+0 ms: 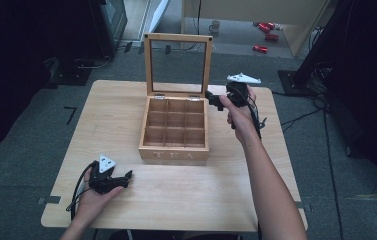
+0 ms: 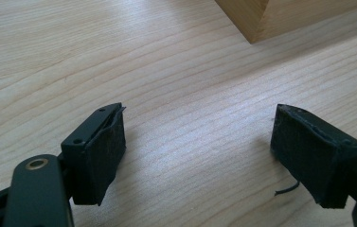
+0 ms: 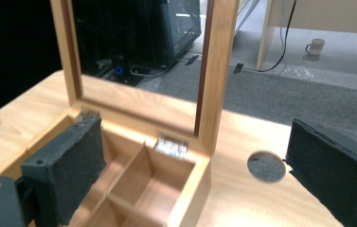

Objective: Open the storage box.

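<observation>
Tea box (image 1: pixel 174 131) of stiff, light wood sits mid-tabletop (image 1: pixel 126 195), its fragile glazed lid (image 1: pixel 178 65) upright, best gripped by the frame edge, with right tongs (image 1: pixel 215 101) spread empty beside it and left tongs (image 1: pixel 124 178) released, resting apart.

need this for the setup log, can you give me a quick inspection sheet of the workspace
surface: light wooden table, bare around the box.
job's things: wooden tea box, glass-paned lid upright, the compartments in view empty.
clutter: nothing seen on the table.
grippers: left claw open, low over the table near its front left; right claw open beside the box's right rear corner, gripping nothing.
cables: black cable trails from the left gripper.
surroundings: grey carpet, red items and a mug on the floor.
</observation>
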`<state>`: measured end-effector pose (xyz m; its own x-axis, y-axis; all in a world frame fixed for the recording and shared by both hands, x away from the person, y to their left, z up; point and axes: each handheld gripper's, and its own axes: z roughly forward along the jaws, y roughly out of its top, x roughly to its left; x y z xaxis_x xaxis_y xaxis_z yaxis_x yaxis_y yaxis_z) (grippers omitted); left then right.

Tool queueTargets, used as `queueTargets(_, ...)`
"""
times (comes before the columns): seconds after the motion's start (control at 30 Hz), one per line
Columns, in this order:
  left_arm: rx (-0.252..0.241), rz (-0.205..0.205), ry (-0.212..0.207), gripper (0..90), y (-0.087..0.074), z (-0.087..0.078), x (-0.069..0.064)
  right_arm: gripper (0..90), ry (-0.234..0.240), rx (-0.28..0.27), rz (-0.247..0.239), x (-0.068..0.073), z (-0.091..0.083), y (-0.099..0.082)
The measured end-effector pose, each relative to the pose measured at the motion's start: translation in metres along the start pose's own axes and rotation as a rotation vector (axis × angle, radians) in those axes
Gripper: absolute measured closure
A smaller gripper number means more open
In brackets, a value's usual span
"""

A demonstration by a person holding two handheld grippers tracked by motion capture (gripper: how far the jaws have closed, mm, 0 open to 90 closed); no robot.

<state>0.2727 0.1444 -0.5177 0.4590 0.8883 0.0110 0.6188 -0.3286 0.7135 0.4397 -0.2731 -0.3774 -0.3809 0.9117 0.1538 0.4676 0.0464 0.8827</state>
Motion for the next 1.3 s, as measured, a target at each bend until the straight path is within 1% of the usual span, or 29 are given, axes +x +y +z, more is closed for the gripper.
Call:
queueTargets(0.07, 0.0, 0.0, 0.0, 19.3, 0.0, 0.0, 0.0, 4.1, -0.006, 0.006, -0.012, -0.001, -0.005, -0.008)
queueTargets(0.17, 0.0, 0.0, 0.0, 19.3, 0.0, 0.0, 0.0, 4.1, -0.004, 0.014, -0.006, -0.004, -0.015, -0.021)
queueTargets(0.3, 0.0, 0.0, 0.0, 19.3, 0.0, 0.0, 0.0, 4.1, -0.002, 0.014, -0.014, -0.006, -0.027, -0.038)
queueTargets(0.37, 0.0, -0.001, 0.0, 19.3, 0.0, 0.0, 0.0, 4.1, 0.007, 0.015, 0.009, -0.007, -0.034, -0.048)
queueTargets(0.4, 0.0, -0.001, 0.0, 19.3, 0.0, 0.0, 0.0, 4.1, 0.007, 0.015, 0.009, -0.007, -0.034, -0.048)
queueTargets(0.43, 0.0, -0.003, 0.0, 19.3, 0.0, 0.0, 0.0, 4.1, 0.009, 0.016, 0.008, -0.007, -0.041, -0.057)
queueTargets(0.53, 0.0, -0.003, 0.001, 19.3, 0.0, 0.0, 0.0, 4.1, 0.015, 0.022, 0.006, -0.007, -0.052, -0.071)
queueTargets(0.6, 0.0, -0.003, 0.001, 19.3, 0.0, 0.0, 0.0, 4.1, 0.011, 0.03, 0.002, -0.008, -0.058, -0.08)
queueTargets(0.7, 0.0, -0.004, 0.001, 19.3, 0.0, 0.0, 0.0, 4.1, 0.003, 0.045, 0.015, -0.01, -0.068, -0.094)
queueTargets(0.73, 0.0, -0.004, 0.001, 19.3, 0.0, 0.0, 0.0, 4.1, 0.003, 0.045, 0.015, -0.01, -0.068, -0.094)
queueTargets(0.77, 0.0, -0.003, 0.001, 19.3, 0.0, 0.0, 0.0, 4.1, -0.004, 0.051, 0.016, -0.011, -0.071, -0.099)
queueTargets(0.8, 0.0, -0.003, 0.001, 19.3, 0.0, 0.0, 0.0, 4.1, -0.011, 0.055, 0.021, -0.012, -0.078, -0.109)
queueTargets(0.83, 0.0, -0.003, 0.001, 19.3, 0.0, 0.0, 0.0, 4.1, -0.011, 0.055, 0.021, -0.012, -0.078, -0.109)
queueTargets(0.87, 0.0, -0.004, 0.001, 19.3, 0.0, 0.0, 0.0, 4.1, -0.017, 0.057, 0.03, -0.014, -0.085, -0.118)
queueTargets(1.0, -0.001, -0.003, 0.001, 19.3, 0.0, 0.0, 0.0, 4.1, -0.011, 0.061, 0.042, -0.016, -0.1, -0.135)
queueTargets(1.13, -0.001, -0.003, 0.001, 19.3, 0.0, 0.0, 0.0, 4.1, -0.03, 0.078, 0.026, -0.015, -0.117, -0.153)
queueTargets(1.23, 0.001, -0.001, 0.001, 19.3, 0.0, 0.0, 0.0, 4.1, -0.058, 0.1, 0.005, -0.018, -0.127, -0.167)
queueTargets(1.3, 0.0, -0.003, 0.002, 19.3, 0.0, 0.0, 0.0, 4.1, -0.069, 0.113, 0.013, -0.022, -0.134, -0.176)
